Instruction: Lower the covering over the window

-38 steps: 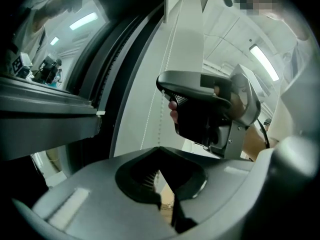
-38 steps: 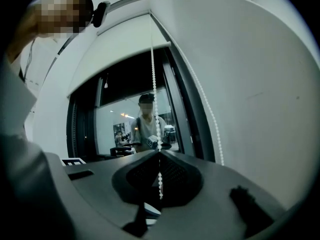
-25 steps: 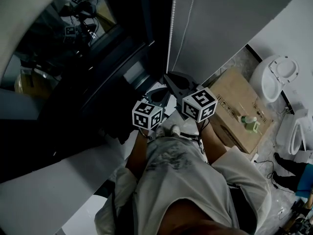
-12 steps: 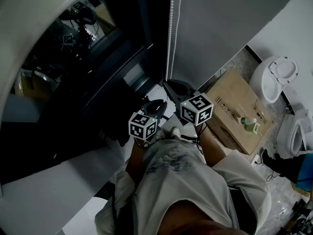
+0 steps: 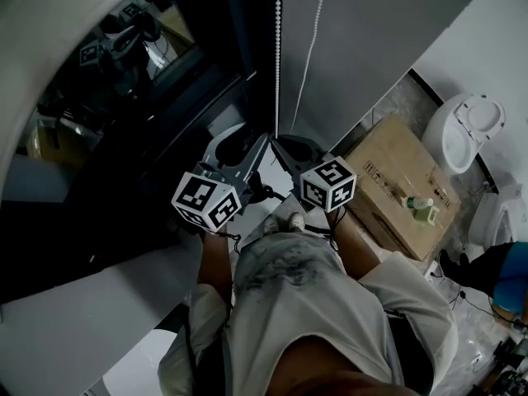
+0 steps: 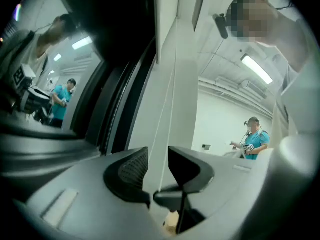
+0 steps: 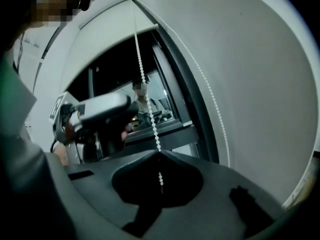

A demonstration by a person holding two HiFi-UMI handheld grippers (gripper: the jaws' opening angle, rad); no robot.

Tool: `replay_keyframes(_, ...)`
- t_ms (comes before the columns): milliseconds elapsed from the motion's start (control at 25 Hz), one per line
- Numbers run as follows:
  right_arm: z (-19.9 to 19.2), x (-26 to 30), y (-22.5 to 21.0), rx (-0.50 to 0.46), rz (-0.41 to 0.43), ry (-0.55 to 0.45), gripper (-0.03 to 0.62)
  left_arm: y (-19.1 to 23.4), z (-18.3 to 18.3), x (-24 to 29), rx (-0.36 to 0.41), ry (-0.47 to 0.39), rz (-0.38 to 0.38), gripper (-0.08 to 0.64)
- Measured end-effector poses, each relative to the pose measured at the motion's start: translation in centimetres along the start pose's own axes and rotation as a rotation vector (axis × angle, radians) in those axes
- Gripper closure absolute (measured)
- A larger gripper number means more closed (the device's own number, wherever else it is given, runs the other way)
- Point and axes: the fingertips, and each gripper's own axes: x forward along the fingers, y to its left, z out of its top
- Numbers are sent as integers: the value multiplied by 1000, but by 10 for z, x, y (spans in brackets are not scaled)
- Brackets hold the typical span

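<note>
One chain [image 5: 277, 56]: the right hand-held gripper [image 7: 160, 153] clamps it as anchor. The left hand-held gripper [image 6: 158, 156], jaws just opened, straddles it higher, probably to regrip.

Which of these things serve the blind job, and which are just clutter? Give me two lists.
For the job:
- bead chain
- grey blind
- window
- right tongs, shut on the chain
- left tongs, jaws have just been opening, chain between them

Lying about:
- cardboard box
- green bottle on the box
- white toilet
</note>
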Motion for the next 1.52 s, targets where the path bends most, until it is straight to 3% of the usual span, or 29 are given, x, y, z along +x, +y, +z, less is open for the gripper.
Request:
replay_keyframes(200, -2, -1, 6, -2, 20, 4, 575, -17, 75, 26, 90, -134, -66, 414)
replay_keyframes(400, -3, -5, 8, -6, 23, 3, 575, -34, 106, 44, 127, -171, -106, 411)
replay_keyframes(440, -3, -6, 8, -6, 21, 1, 575, -38, 109, 46, 136, -175, -109, 422)
replay_keyframes(520, -3, -7, 6, -3, 17, -3, 574, -43, 111, 49, 152, -184, -99, 556)
replay_keyframes(920, -13, -12, 0, -2, -1, 18, 575, -57, 98, 51, 174, -148, -115, 541)
replay_keyframes(1520, -81, -11, -14, 56, -28, 160, 575, -45, 27, 53, 73, -39, -96, 541)
